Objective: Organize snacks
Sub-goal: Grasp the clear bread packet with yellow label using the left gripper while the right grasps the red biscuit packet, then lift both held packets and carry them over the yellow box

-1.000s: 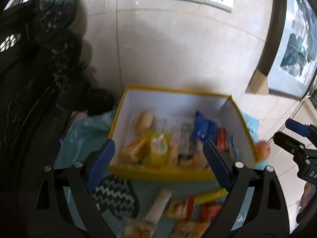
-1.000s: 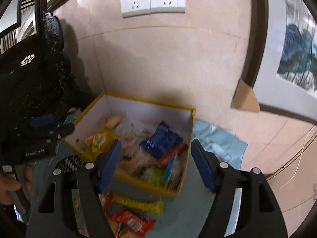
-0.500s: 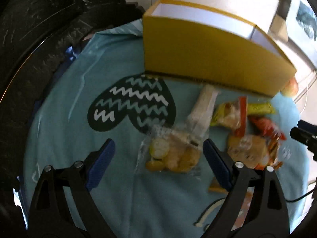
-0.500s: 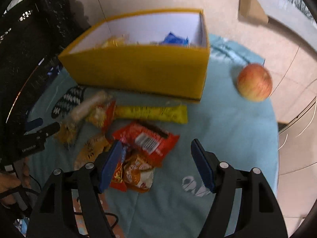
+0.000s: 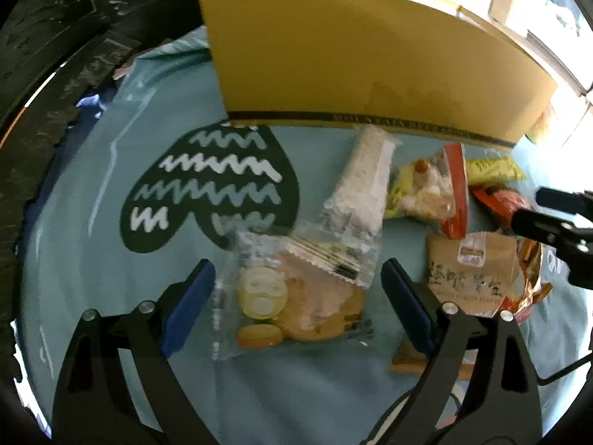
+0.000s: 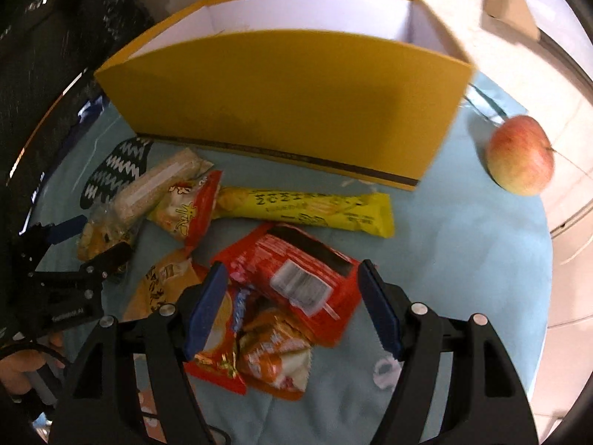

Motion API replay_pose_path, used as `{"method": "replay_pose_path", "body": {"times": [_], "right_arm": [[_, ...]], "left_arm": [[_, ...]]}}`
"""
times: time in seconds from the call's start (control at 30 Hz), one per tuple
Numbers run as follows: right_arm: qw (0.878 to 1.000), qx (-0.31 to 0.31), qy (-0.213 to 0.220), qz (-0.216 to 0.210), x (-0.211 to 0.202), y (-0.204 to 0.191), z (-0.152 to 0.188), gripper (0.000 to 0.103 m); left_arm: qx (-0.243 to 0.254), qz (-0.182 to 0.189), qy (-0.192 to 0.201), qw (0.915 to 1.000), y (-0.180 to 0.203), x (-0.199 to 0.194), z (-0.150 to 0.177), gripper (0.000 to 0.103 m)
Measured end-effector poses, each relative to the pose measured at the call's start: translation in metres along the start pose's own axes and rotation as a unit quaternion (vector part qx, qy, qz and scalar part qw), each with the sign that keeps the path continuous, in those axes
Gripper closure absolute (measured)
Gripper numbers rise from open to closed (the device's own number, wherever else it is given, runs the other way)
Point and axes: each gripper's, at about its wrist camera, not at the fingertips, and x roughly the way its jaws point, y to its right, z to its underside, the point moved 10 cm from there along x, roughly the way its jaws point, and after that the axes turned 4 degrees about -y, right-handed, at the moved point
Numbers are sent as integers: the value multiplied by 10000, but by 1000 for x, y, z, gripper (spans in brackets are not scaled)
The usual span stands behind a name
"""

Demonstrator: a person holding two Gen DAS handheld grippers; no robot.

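Both tongs have dropped from above the yellow box (image 6: 281, 85) to the loose snacks before it. The left gripper (image 5: 296, 307), apart, straddles the clear cookie bag (image 5: 292, 296). The right gripper (image 6: 292, 304), opening, brackets the red packet (image 6: 296, 278). Close squarely on one packet only. The yellow bar (image 6: 307, 207), at twelve o'clock, carries unreadable print.

Each gripper has a matte black frame with two angled arms ending in flat blue pads. The left gripper (image 5: 298, 307) carries round silver screw heads on each arm, two per side. The right gripper (image 6: 292, 306) has the same silver screws and blue pads (image 6: 207, 307). Seen from the right wrist view, the left gripper's black body bears small white lettering, too blurred to read.
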Motion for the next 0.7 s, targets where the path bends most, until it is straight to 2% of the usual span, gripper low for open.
{"method": "replay_pose_path", "body": {"times": [0.07, 0.1, 0.13, 0.2, 0.23, 0.27, 0.33, 0.53, 0.7], "right_arm": [[9998, -66, -119, 157, 11, -1, 0, 21], [9996, -89, -198, 163, 16, -1, 2, 21], [9996, -102, -238, 103, 18, -3, 2, 24], [9994, -173, -305, 80, 18, -3, 5, 39], [9992, -230, -306, 65, 17, -3, 6, 45], [9993, -222, -298, 2, 15, -2, 6, 50], [9994, -110, -274, -176, 9, 0, 9, 52], [9989, 165, 42, -444, -16, 3, 24, 52], [9968, 327, 459, -564, -54, 11, 26, 52]], "left_arm": [[111, -13, -217, 9997, 4, 10, 10, 9], [69, 29, -91, 9999, 3, 8, 11, 10], [48, 74, -64, 9999, 3, 6, 13, 13], [36, 98, 27, 9999, 0, 3, 13, 22], [44, 137, 73, 9999, -2, 0, 12, 31], [50, 179, 89, 9998, -2, -1, 12, 38], [36, 243, 117, 9996, -2, -7, 12, 44], [103, 317, 228, 9992, 8, -23, 22, 45], [-178, 333, 392, 9985, 9, -47, 27, 44]]}}
